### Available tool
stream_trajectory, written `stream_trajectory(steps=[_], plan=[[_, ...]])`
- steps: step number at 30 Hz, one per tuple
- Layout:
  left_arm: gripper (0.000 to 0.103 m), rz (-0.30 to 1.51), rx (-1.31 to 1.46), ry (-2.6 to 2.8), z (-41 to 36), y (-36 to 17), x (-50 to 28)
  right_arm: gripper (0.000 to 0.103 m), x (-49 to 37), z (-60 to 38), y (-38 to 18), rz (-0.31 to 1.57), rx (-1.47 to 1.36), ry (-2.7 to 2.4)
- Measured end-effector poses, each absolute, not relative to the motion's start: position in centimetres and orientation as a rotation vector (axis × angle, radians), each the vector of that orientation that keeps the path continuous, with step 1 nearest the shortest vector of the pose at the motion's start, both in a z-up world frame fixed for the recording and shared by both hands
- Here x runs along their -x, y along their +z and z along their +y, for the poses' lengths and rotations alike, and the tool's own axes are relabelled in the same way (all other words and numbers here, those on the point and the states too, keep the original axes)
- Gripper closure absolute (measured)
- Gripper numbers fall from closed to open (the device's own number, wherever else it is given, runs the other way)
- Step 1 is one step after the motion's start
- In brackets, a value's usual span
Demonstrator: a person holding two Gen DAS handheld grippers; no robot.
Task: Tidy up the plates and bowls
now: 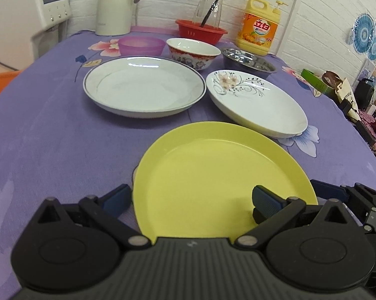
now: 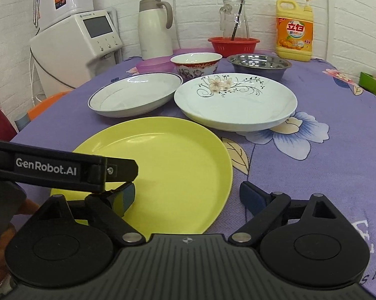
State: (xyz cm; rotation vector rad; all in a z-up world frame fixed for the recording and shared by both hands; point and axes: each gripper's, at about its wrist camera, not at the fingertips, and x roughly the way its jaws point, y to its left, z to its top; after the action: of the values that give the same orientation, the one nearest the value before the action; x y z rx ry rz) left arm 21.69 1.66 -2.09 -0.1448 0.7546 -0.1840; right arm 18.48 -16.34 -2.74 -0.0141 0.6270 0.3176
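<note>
A yellow plate (image 1: 213, 172) (image 2: 168, 160) lies nearest on the purple floral tablecloth (image 1: 50, 130). My left gripper (image 1: 191, 198) is open, its jaws straddling the plate's near left rim. My right gripper (image 2: 189, 197) is open too and straddles the near right rim. One finger (image 2: 120, 170) of the left gripper crosses the right wrist view over the plate. Behind sit a blue-rimmed white plate (image 1: 144, 87) (image 2: 135, 92) and a flower-painted plate (image 1: 258, 105) (image 2: 235, 100). Farther back are a purple bowl (image 1: 140, 46), a patterned bowl (image 1: 193, 52) (image 2: 196, 65) and a steel bowl (image 1: 248, 62) (image 2: 259, 66).
Along the back wall stand a cream thermos jug (image 1: 118, 5), a red basket (image 1: 200, 31) holding a glass jug, and an orange detergent bottle (image 1: 259, 27). A white water dispenser (image 2: 80, 45) stands off the table's left side. Clutter lies beyond the right edge.
</note>
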Motion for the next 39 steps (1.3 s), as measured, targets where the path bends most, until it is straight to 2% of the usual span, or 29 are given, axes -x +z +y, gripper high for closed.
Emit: stream_trajectory(steps=[7,23,32,39], plan=[[0.001,0.753,0.115,-0.198,0.7,-2.0,-21.1,0.000,-18.1,-14.3,-3.1,0.628,0.054,0.296],[0.001,0.728,0.174,-0.035,9.4,-1.7,-18.8,0.000,-18.2,-5.9,-1.9,0.617,0.129,0.445],[0.001,0.725,0.143,-0.051,9.4,-2.2,-19.7,0.000,-19.0,-6.0,-2.8,0.671,0.118,0.463],[0.001,0.691,0.180,-0.037,12.4,0.8,-21.7,0.000,-19.4,-9.5,-0.1,0.625,0.002,0.421]])
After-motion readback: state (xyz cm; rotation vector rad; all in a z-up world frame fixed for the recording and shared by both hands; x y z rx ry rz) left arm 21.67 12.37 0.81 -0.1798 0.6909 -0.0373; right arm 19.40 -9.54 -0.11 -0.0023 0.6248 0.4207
